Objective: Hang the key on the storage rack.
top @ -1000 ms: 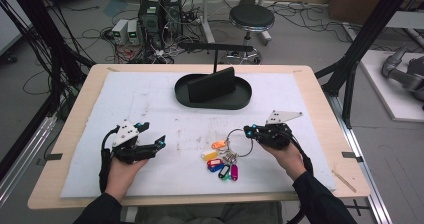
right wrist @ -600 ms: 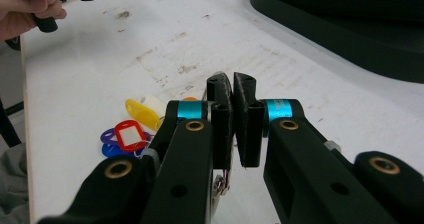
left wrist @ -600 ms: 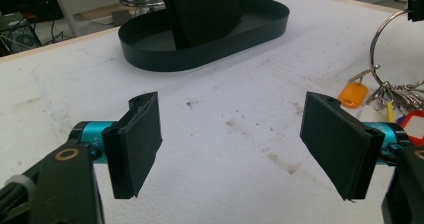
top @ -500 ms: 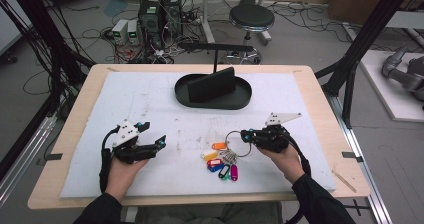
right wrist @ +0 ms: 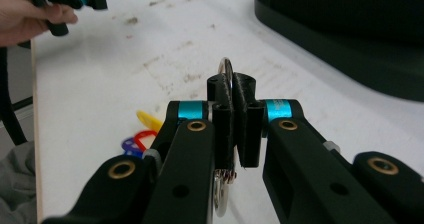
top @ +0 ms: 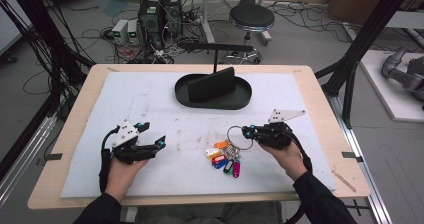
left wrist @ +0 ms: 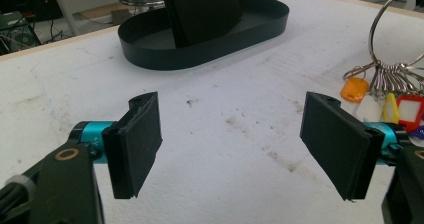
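Key ring (top: 240, 136) clamped between right gripper (top: 247, 132) pads

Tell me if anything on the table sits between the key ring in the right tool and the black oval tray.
Nothing visible does. The right tool is shut on the key ring, and the white mat between it and the black oval tray lies bare. The left tool stands open, off to the other side.
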Available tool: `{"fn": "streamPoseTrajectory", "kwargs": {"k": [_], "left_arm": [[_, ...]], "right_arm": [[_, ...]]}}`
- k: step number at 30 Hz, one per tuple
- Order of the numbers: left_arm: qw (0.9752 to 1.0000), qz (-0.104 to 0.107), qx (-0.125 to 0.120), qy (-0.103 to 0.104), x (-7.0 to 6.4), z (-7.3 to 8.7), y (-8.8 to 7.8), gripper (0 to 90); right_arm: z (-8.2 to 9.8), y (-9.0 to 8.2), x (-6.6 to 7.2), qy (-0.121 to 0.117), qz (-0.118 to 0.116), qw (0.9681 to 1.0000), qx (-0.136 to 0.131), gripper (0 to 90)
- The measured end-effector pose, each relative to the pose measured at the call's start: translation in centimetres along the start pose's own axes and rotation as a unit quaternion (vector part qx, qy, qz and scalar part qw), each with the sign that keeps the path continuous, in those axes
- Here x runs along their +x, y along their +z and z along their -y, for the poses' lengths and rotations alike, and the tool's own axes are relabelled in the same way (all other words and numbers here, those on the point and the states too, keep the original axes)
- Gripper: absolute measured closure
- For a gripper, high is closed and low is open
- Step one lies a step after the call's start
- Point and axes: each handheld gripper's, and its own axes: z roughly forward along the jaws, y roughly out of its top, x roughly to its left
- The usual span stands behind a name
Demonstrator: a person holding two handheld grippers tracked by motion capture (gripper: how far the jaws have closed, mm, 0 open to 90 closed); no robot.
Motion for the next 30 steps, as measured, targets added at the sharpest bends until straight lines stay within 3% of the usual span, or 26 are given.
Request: {"fn": "streamPoseTrajectory", "kwargs": {"k": [15,30], "left_arm": [[1.0,-0.003,-0.002,-0.002,0.2,0.2,-0.4,24.4],[0.9999,-0.008,-0.006,-0.004,0.5,0.3,-0.7,24.4]], "right_arm": [[-3.4,-2.0,-1.5,-0.023,-0.006,0.9986,-0.048,88.0],[-7.1,-3.5,-3.4,-0.04,0.022,0.9955,-0.083,88.1]]}}
